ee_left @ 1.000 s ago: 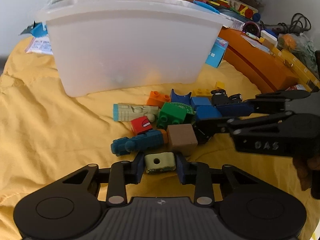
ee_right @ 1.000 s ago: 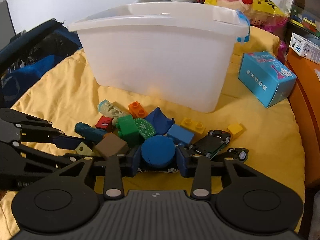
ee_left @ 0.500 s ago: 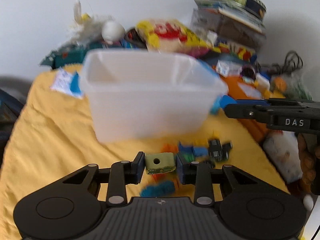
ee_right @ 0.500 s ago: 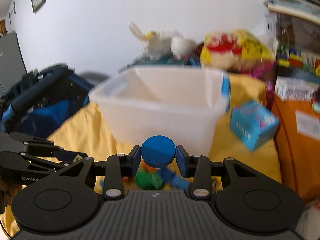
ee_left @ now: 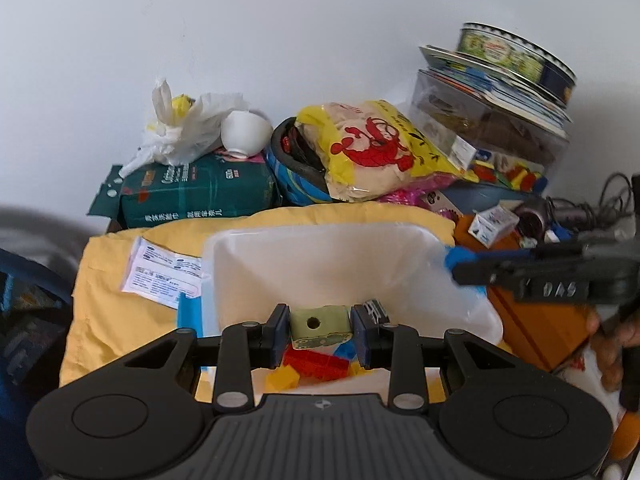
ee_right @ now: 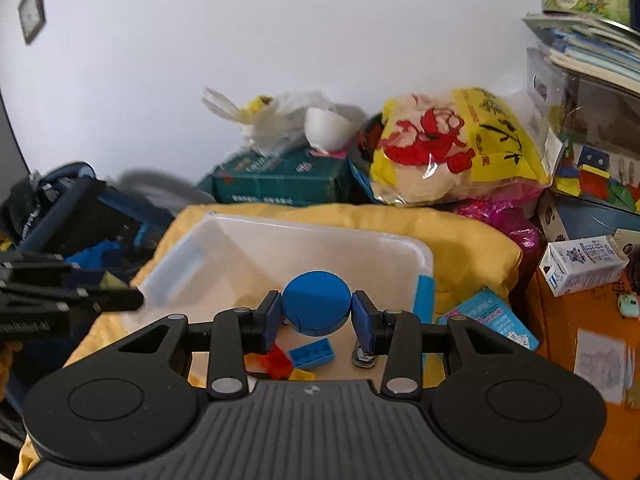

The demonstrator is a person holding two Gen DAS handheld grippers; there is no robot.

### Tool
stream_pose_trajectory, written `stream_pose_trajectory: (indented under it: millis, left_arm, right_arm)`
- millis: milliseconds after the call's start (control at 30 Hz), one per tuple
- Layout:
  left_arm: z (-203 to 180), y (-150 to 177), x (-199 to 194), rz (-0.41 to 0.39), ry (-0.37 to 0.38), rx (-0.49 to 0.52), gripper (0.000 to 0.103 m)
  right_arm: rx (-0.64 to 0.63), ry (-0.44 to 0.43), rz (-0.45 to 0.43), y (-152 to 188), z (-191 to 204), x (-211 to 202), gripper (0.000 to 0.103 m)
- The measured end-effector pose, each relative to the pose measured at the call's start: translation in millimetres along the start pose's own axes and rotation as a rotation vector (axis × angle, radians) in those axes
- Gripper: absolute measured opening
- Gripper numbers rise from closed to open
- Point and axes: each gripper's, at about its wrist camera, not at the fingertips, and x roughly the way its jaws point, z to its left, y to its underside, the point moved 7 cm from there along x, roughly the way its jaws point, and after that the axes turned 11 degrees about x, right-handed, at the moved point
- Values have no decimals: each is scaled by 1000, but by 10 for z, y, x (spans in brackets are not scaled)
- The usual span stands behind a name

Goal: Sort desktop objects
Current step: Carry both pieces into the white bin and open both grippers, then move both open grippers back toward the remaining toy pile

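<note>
My left gripper (ee_left: 320, 330) is shut on a pale green block (ee_left: 320, 326) with a round hole and holds it above the open white plastic bin (ee_left: 320, 256). My right gripper (ee_right: 316, 312) is shut on a blue round disc (ee_right: 316, 306) and holds it over the same bin (ee_right: 288, 256). Inside the bin lie red, yellow and blue bricks (ee_left: 316, 364), also seen in the right wrist view (ee_right: 310, 354). The right gripper shows at the right of the left wrist view (ee_left: 552, 276); the left gripper shows at the left of the right wrist view (ee_right: 60, 300).
The bin stands on a yellow cloth (ee_right: 460, 236). Behind it are a green package (ee_left: 200, 196), a white bowl (ee_left: 244, 132) and a yellow snack bag (ee_left: 376, 152). A blue box (ee_right: 488, 316), a milk carton (ee_right: 580, 260) and an orange surface (ee_right: 560, 320) lie to the right.
Both grippers have risen from the toy pile on the cloth, each carrying its piece, and now hang over the open bin, looking down into it.
</note>
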Motion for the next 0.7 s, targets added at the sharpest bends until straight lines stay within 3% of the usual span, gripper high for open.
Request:
stream_pose_trajectory:
  millis: [267,300,333,400,567,700]
  left_arm:
    - [3,-118,221,40,0,10,37]
    - [8,-120,234,39,-5,12,44]
    - [11,-113,232,33,-17,16,49]
    - [20,-64,201,13,-38,22,61]
    - [-68,324,75,-1,5,32,61]
    - [-310,866,-121,-43,26,123,67]
  right_arm:
    - [41,20,103,-58,9,357,43]
    - [39,29,102,-66,14,373,48]
    - [33,45,96,-70,16,389,63]
    - [12,64,67,-83,14,366,73]
    - [37,19,30,86,-57,163,73]
    - [38,-24,30,614,-143,-96,74]
